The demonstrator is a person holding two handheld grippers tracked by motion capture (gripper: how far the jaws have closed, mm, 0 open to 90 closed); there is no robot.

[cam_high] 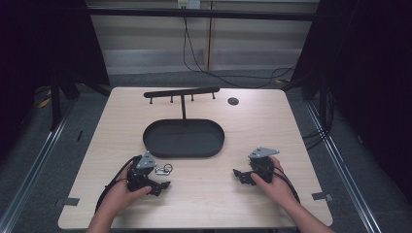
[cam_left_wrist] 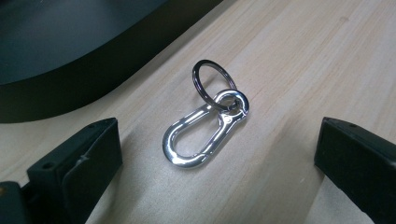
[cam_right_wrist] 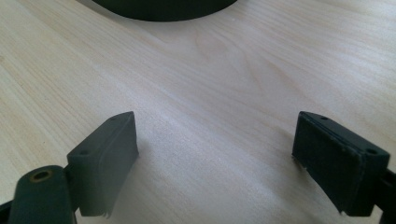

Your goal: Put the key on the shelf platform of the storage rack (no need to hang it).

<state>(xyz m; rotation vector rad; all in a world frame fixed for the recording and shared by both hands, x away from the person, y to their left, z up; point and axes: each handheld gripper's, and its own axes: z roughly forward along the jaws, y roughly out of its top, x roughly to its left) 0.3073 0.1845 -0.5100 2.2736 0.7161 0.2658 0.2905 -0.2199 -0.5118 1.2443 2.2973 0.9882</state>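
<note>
A shiny silver carabiner with a split key ring through its eye lies flat on the wooden table; from above the carabiner sits just in front of the black tray. My left gripper rests low at the table, held in the person's left hand. In its own view the left gripper is open, one jaw on each side of the carabiner and apart from it. My right gripper, in the right hand, points left across bare wood. That right gripper is open with nothing between its jaws.
A black oval tray occupies the table's middle. Behind it stands a black T-shaped rack with several small hooks under its bar. A dark round hole marks the table's far right part. Cables run on the floor beyond.
</note>
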